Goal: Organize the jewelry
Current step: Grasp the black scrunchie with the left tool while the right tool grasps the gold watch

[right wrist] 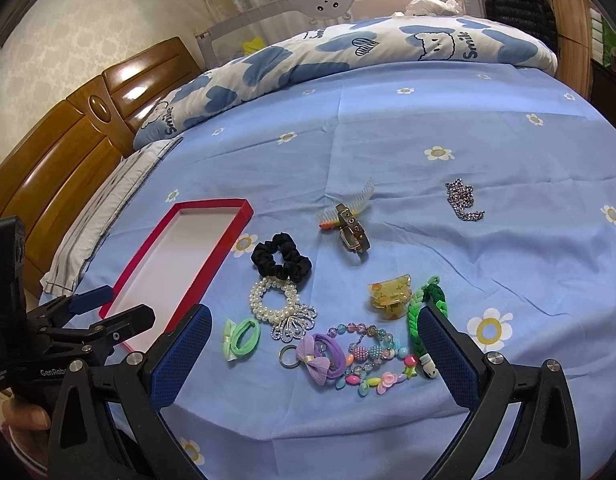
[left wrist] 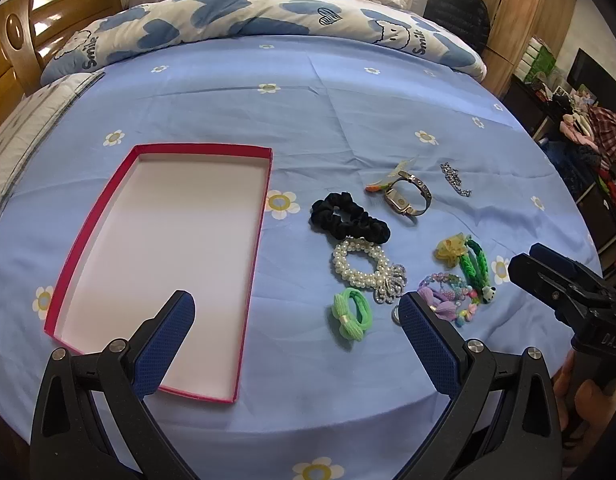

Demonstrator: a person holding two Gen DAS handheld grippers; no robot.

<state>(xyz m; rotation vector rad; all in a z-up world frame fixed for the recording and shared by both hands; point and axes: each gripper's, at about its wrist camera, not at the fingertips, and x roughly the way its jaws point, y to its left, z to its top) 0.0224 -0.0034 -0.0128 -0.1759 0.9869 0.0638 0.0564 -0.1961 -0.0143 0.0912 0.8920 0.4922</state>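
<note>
Both the left gripper and the right gripper hover over the bed with fingers spread wide and grasping nothing. Between the right fingers lie a purple bow tie and a beaded bracelet, with a green hair tie and pearl bracelet just ahead. Farther off sit a black scrunchie, watch and chain, while the red tray lies ahead of the left finger, bare inside.

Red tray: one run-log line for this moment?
red tray empty | jewelry on bedsheet | left gripper open | right gripper open
</note>
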